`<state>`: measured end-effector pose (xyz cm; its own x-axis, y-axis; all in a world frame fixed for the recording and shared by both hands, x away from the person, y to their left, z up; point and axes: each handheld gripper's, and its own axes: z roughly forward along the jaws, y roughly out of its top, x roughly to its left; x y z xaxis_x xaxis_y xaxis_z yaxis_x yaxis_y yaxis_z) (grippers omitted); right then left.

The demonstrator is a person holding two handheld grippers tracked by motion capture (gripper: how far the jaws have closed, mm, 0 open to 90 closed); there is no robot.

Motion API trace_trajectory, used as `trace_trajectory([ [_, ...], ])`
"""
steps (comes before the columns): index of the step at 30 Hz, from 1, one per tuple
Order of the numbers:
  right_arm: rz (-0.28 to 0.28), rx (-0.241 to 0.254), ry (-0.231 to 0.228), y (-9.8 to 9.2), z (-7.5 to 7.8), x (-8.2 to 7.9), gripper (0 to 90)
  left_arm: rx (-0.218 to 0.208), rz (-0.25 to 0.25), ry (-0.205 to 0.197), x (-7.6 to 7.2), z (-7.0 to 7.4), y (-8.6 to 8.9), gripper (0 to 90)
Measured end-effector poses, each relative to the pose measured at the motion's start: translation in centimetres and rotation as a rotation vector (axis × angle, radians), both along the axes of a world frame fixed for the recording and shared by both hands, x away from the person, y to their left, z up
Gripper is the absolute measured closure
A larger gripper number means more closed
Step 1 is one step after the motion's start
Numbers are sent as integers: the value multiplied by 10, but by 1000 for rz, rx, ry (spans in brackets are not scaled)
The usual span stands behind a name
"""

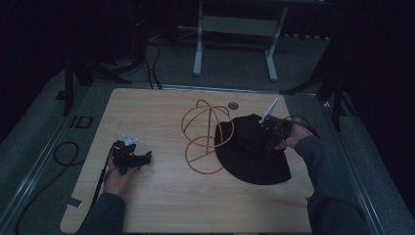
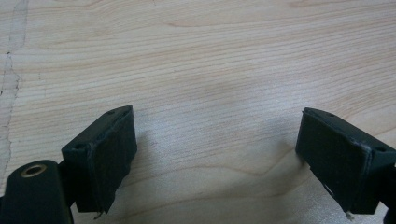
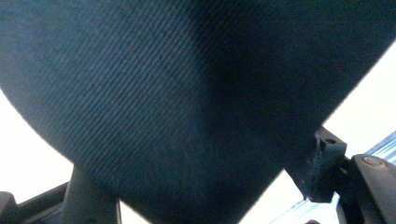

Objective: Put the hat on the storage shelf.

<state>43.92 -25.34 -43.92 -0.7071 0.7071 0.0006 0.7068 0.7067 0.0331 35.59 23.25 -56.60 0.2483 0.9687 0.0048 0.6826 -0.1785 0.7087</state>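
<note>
Nearest me on the pale wood-grain worktop, my left tongs rest idle with their jaws spread wide and nothing but bare woodgrain between them, well apart from the work. Farther in and to the right lies the black brimmed hat, soft twill cloth with a fine diagonal weave, slumped flat with its brim spread toward me. My right tongs sit at its far right edge, much the nearer hand. In the right gripper view the dark cloth bulges down between the two black jaws, which stand wide; I cannot tell whether the pads press on it yet, so I judge the grip not made. Just left of the hat, touching its crown side, stands the wire hat stand, thin amber hoops forming an open dome. Getting the hat there, I reckon, means a lift and a carry left.
</note>
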Motion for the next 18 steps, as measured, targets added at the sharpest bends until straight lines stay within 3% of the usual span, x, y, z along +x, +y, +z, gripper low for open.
trace_trajectory([
  [6, 13, 19, 71, 3, -6, 3, 513, 0, 0, 0, 0, 0, 0, 127],
  [18, 57, -16, 73, 10, -13, 1, 792, 0, 0, 0, 0, 0, 0, 126],
])
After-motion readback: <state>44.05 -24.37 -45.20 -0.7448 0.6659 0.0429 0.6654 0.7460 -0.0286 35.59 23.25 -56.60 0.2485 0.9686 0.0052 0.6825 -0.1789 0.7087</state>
